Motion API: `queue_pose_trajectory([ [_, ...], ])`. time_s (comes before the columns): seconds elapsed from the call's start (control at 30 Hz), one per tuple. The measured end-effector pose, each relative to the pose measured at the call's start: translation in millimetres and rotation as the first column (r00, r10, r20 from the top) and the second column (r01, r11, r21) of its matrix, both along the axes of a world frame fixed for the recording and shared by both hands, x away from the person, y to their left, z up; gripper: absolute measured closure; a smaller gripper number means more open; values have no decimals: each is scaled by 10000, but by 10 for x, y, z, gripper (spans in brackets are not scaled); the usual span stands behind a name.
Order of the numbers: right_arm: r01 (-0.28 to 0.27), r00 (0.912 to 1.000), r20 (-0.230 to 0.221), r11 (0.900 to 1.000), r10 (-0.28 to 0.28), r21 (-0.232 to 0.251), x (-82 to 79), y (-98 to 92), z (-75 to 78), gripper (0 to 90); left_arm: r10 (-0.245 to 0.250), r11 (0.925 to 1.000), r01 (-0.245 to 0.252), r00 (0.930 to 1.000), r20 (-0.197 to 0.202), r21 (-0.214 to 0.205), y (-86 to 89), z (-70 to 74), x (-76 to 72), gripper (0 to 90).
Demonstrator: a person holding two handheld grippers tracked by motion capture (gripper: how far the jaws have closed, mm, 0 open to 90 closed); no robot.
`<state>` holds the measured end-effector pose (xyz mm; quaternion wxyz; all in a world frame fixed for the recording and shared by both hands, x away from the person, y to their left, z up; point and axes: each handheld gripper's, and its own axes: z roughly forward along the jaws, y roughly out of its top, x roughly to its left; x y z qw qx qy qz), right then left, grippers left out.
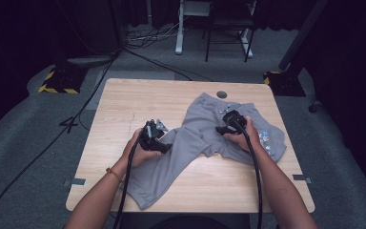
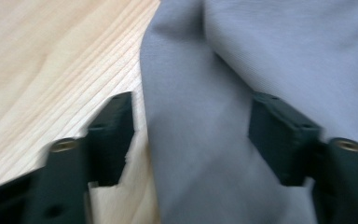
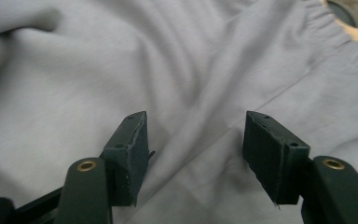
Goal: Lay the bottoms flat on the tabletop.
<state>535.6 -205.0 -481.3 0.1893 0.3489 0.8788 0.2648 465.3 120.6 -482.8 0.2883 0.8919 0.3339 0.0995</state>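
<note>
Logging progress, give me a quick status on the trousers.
Left gripper open over a leg edge. Right gripper open above the crumpled grey fabric trousers. Nothing in the way.

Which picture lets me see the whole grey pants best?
The high view: the grey pants lie spread across the wooden table, waistband far, one leg reaching the near edge. The left gripper view shows just a blurry leg edge between open tongs. The right gripper view shows wrinkled cloth and some waistband beyond its open tongs.
</note>
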Motion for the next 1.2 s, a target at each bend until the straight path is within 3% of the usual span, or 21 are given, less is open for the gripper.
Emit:
queue_pose_trajectory([
  [0.03, -94, 10000, -10, 10000, 94, 24, -15, -5, -1, 411, -117, 9999, 116, 9999, -68, -79, 5, -12, 17, 453],
  [0.07, -173, 9998, -40, 9998, 174, 85, -27, -7, -3, 412, -371, 9989, 367, 9992, -126, -307, 20, -12, 20, 562],
  [0.1, -264, 9996, -67, 9995, 265, 151, -36, -8, -6, 413, -528, 9982, 524, 9985, -120, -275, 25, -10, 12, 665],
  [0.23, -261, 9996, -53, 9992, 262, 298, -46, -14, -17, 415, -1085, 9939, 1081, 9939, -185, -242, 81, -2, -103, 862],
  [0.4, 284, 9995, 132, 9991, -288, 329, 36, -42, -27, 406, -1237, 9923, 1237, 9916, -383, -11, 298, 22, -388, 873],
  [0.57, 842, 9958, 372, 9964, -839, -43, 146, -48, -16, 405, -1279, 9915, 1289, 9909, -420, 199, 569, 37, -753, 873],
  [0.67, 1034, 9937, 441, 9945, -1026, -160, 192, -29, -13, 403, -1362, 9905, 1368, 9898, -409, 127, 679, 69, -980, 873],
  [0.73, 1146, 9926, 428, 9933, -1138, -159, 217, -11, -11, 398, -1423, 9897, 1416, 9890, -396, -186, 726, 108, -1119, 871],
  [0.9, 1176, 9919, 510, 9928, -1163, -230, 247, 55, -12, 391, -1839, 9829, 1835, 9810, -623, -122, 690, 66, -1378, 865],
  [1.1, 990, 9941, 480, 9946, -974, -312, 219, 71, 4, 373, -1905, 9814, 1890, 9804, -498, -327, 625, 24, -1485, 828],
  [1.2, 940, 9941, 549, 9956, -939, 14, 157, -22, 84, 377, -1823, 9830, 1821, 9832, -88, -232, 575, 69, -1496, 680],
])
